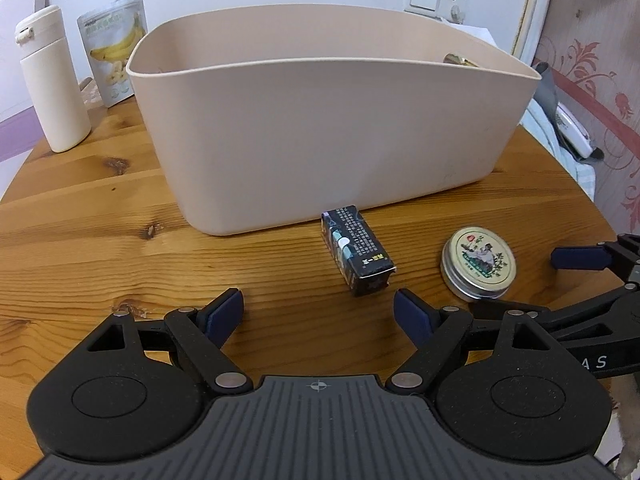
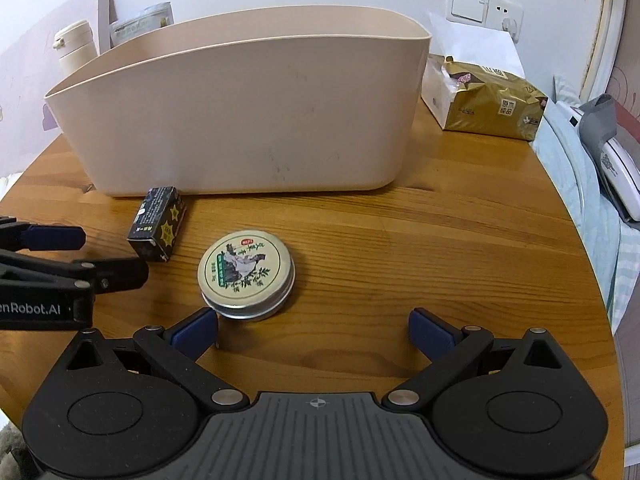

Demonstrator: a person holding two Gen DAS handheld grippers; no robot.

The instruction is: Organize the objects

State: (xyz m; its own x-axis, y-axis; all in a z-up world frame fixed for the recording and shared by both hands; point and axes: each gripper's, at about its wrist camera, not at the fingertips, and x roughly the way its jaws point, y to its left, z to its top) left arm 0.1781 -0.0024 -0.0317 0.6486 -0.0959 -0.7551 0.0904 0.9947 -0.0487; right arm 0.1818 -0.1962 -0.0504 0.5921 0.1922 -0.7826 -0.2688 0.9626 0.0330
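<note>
- Straight ahead of the left gripper [image 1: 318,312], near its fingertips, lies the small dark cardboard box [image 1: 357,255], long axis running toward the beige plastic bin [image 1: 320,136].
- Left jaws spread wide, holding nothing.
- Right gripper [image 2: 314,330], also wide open and empty, faces the round metal tin [image 2: 247,274]; its left pad [image 2: 196,330] seems to touch the tin.

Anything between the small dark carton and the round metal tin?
Nothing: bare wooden table separates the small dark carton from the round metal tin, in both wrist views.

Bare table [image 2: 400,248] right of the tin [image 2: 247,273]; bin [image 2: 248,120] blocks behind.
</note>
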